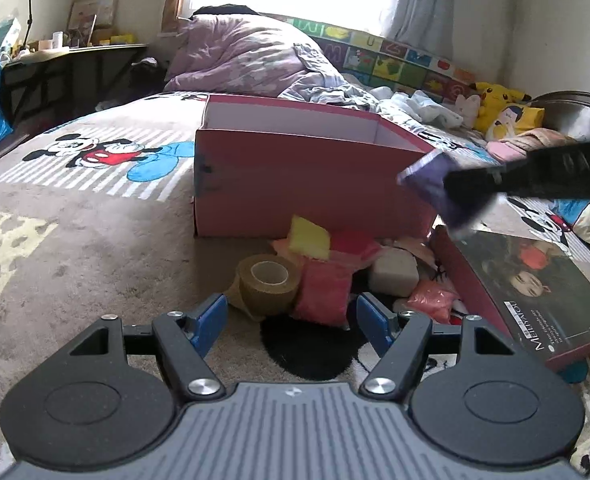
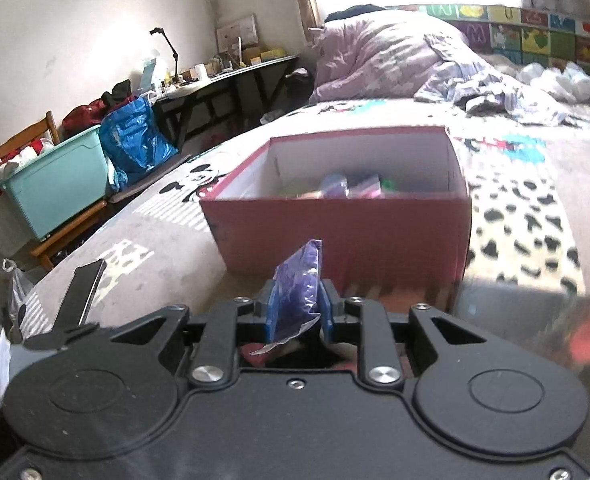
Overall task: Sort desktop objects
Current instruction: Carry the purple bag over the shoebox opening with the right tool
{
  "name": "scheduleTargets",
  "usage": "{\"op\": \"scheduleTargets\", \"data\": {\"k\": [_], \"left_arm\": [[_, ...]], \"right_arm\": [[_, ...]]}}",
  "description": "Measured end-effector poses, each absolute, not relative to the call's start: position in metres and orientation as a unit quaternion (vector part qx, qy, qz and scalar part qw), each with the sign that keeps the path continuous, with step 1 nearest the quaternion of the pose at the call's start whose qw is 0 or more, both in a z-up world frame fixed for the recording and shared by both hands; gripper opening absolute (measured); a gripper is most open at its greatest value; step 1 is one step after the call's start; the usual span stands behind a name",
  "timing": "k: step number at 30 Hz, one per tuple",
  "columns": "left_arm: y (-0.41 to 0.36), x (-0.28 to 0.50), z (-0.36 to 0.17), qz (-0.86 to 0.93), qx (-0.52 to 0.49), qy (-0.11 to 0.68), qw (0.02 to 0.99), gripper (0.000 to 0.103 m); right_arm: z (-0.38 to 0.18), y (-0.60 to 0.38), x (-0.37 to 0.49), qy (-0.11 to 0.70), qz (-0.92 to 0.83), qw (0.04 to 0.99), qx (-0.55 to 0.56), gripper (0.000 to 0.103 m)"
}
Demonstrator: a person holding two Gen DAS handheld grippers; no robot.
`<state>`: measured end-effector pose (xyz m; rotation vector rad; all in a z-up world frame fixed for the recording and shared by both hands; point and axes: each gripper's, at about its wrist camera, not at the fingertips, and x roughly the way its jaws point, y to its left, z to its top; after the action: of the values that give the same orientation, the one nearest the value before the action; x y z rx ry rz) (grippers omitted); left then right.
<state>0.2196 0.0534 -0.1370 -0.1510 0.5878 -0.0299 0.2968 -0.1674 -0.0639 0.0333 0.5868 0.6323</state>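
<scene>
A pink cardboard box (image 1: 295, 184) stands open on the bed, and several small items lie inside it in the right wrist view (image 2: 351, 188). My right gripper (image 2: 297, 308) is shut on a purple packet (image 2: 299, 288), held in the air short of the box's near wall (image 2: 335, 232). From the left wrist that packet (image 1: 435, 188) hangs at the box's right corner. My left gripper (image 1: 291, 316) is open, low over a pile in front of the box: a tan tape roll (image 1: 269, 282), a pink packet (image 1: 323, 296), a yellow packet (image 1: 309, 238) and a white block (image 1: 393, 274).
A book (image 1: 535, 288) lies right of the pile. A rumpled quilt (image 1: 247, 52) and plush toys (image 1: 499, 104) sit at the bed's far end. A dark phone (image 2: 83, 288) lies near the left bed edge. Beyond that edge stand a teal bin (image 2: 55, 184) and a blue bag (image 2: 135, 140).
</scene>
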Motion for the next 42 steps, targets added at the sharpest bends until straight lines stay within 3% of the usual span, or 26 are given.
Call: {"op": "scheduleTargets", "data": {"k": [16, 42], "left_arm": [[0.048, 0.218, -0.136, -0.037, -0.039, 0.273, 0.960, 0.071], [0.067, 0.230, -0.149, -0.045, -0.078, 0.300, 0.950, 0.071]], "right_arm": [[-0.016, -0.136, 0.382, 0.272, 0.302, 0.912, -0.047, 0.021], [-0.037, -0.101, 0.497, 0.359, 0.263, 0.894, -0.049, 0.021]]}}
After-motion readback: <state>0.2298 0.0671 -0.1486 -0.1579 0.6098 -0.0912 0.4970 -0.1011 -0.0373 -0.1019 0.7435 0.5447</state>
